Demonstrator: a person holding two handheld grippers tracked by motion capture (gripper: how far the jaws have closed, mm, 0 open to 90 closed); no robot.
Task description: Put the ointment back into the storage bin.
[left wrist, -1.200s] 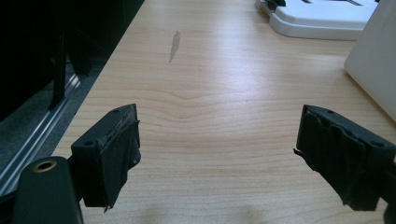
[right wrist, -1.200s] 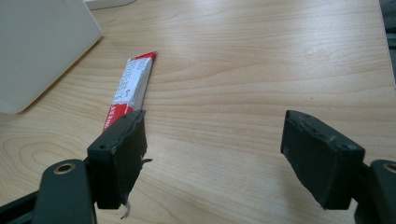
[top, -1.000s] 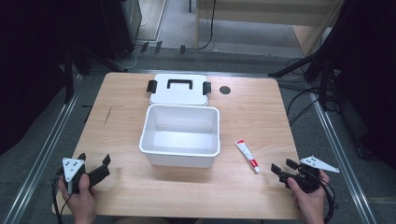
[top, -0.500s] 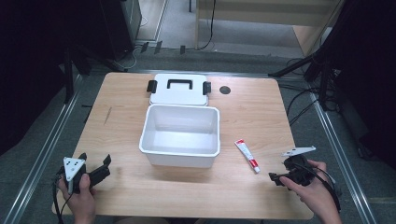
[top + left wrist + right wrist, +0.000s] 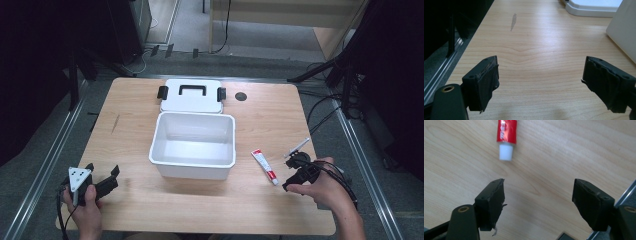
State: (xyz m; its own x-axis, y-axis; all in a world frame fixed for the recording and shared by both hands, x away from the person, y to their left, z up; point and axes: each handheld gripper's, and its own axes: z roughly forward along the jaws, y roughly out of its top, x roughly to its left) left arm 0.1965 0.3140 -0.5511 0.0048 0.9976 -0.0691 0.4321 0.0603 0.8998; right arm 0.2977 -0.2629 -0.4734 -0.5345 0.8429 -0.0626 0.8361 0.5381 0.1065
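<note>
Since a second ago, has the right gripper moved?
Yes. The right gripper has swung left toward the tube and tipped down over the table, fingers open. The tube and box stayed put.

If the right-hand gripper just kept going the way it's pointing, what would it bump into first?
Probably the table itself: the right gripper tilts down at bare wood. The tube lies just ahead, slightly left of its line, so it may slide past.
</note>
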